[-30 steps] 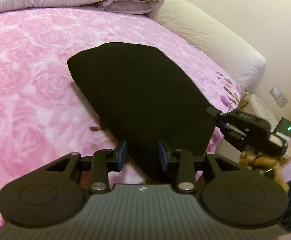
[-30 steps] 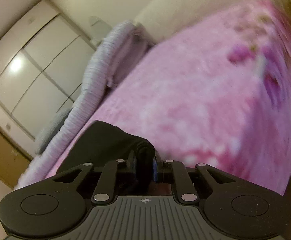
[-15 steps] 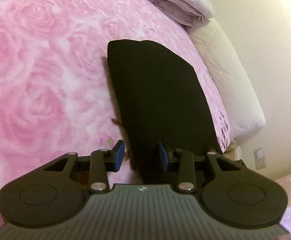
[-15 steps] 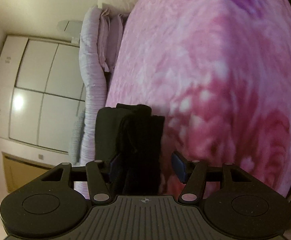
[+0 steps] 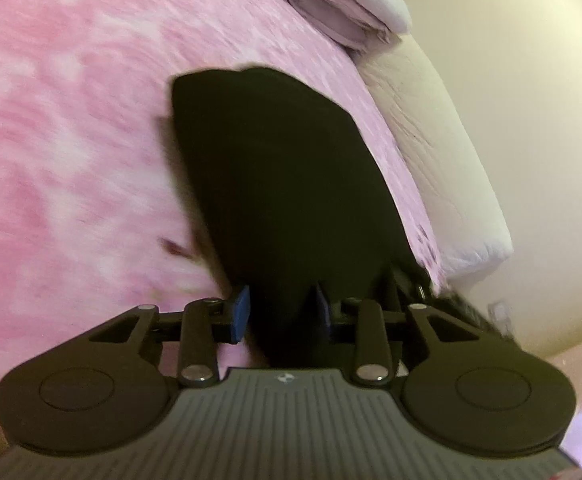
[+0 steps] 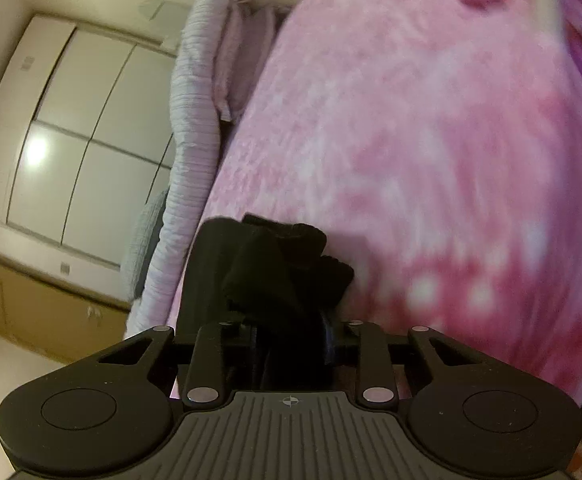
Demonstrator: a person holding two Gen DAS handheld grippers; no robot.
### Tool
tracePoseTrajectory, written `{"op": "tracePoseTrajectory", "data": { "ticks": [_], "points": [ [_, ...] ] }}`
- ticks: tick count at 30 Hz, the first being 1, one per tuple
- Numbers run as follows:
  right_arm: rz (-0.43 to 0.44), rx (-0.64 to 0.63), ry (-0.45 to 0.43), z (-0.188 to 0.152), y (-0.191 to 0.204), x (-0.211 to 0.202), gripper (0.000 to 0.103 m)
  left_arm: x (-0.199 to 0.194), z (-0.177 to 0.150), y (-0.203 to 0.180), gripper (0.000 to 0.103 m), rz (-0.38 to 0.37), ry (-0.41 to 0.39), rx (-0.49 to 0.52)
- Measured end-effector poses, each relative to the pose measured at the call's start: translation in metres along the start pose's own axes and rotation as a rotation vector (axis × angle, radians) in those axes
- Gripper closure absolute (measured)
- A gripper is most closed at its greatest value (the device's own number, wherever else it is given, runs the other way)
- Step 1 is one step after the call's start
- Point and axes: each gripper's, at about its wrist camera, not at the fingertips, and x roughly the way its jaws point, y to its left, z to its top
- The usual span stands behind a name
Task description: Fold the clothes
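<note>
A pink rose-patterned bedspread (image 5: pixel 71 140) is covering the bed, with folded pale bedding (image 5: pixel 331 4) lying at its far end and a cream wall rising beyond; in the right wrist view white wardrobe doors (image 6: pixel 71 128) are standing on the left.

The black garment (image 5: pixel 283 184) is lying flat on the bedspread, stretching away from the left claw (image 5: pixel 281 312) toward the folded bedding. Its near end is running in between the left claw's blue pads (image 5: pixel 241 312), which are standing fairly wide and closing; a gap is still showing beside the left pad.

In the right wrist view, a bunched, thick edge of the black garment (image 6: pixel 275 268) is sitting directly ahead of the right claw (image 6: pixel 291 344) and filling the space between its narrow, closing fingers, which are pressing on the fabric.
</note>
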Motion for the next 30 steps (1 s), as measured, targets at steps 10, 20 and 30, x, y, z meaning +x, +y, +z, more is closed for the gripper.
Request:
{"op": "tracePoseTrajectory", "data": {
  "ticks": [10, 20, 30],
  "points": [
    [-0.019, -0.091, 0.051, 0.127, -0.019, 0.041, 0.074, 0.068, -0.02, -0.048, 0.073, -0.028, 0.063, 0.063],
    [-0.073, -0.238, -0.058, 0.025, 0.002, -0.049, 0.05, 0.007, 0.008, -0.013, 0.072, 0.134, -0.087, 0.106],
    [-0.248, -0.167, -0.145, -0.003, 0.003, -0.048, 0.05, 0.009, 0.028, 0.006, 0.069, 0.13, -0.122, 0.023]
  ]
}}
